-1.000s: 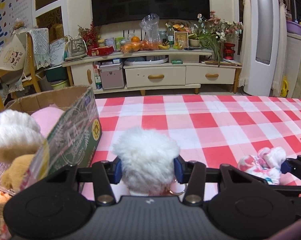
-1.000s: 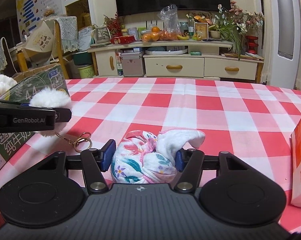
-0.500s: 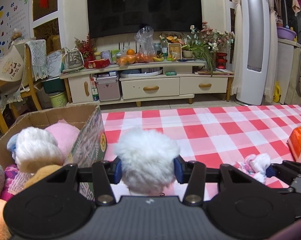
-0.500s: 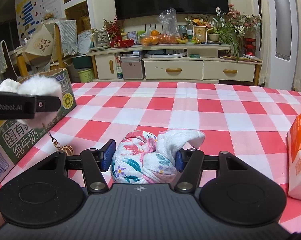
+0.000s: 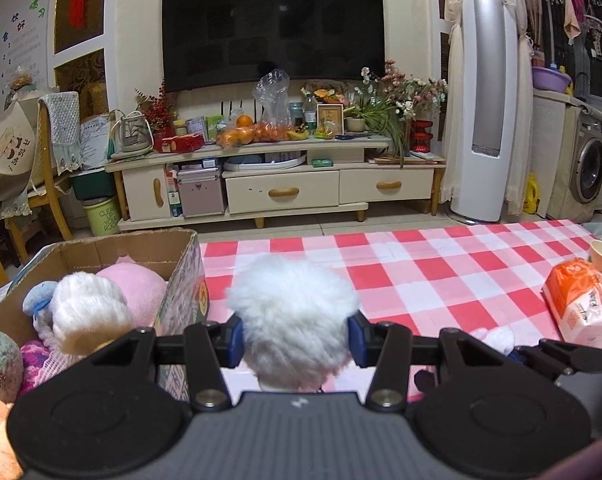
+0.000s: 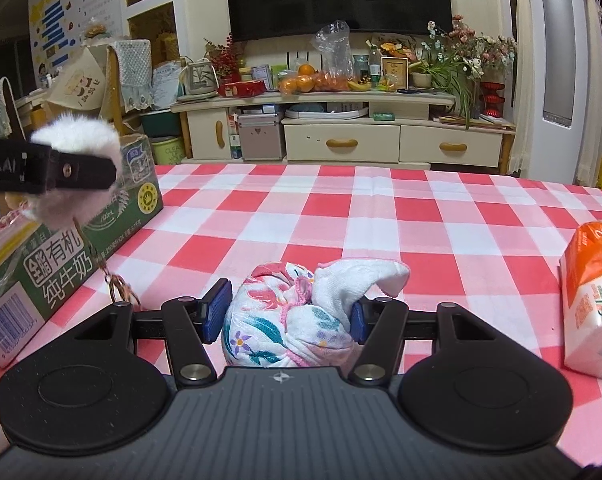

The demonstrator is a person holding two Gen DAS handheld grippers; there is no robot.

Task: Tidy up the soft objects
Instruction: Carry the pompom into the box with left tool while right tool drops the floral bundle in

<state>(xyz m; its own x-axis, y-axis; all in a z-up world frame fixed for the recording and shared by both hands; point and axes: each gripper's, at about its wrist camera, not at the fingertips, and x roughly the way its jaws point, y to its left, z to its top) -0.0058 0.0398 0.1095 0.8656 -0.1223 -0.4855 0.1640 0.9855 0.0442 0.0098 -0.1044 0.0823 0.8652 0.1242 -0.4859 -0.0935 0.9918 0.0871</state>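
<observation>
Since the earlier frame, the left gripper (image 5: 295, 340) has lifted its white pompom keychain (image 5: 293, 318) higher, beside the cardboard box (image 5: 183, 280).
Pompom pinched between narrowed jaws, key ring (image 6: 121, 286) dangling, presumably bound for the box; right gripper (image 6: 287, 314) brackets the floral cloth bundle (image 6: 297, 316) on the checked tablecloth (image 6: 381, 216), its white tip pointing right; whether it is clamped cannot be told.

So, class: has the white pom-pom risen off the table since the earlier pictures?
Yes. In the right wrist view the white pom-pom, held by the left tool, has climbed from beside the cardboard box to above its rim.
</observation>
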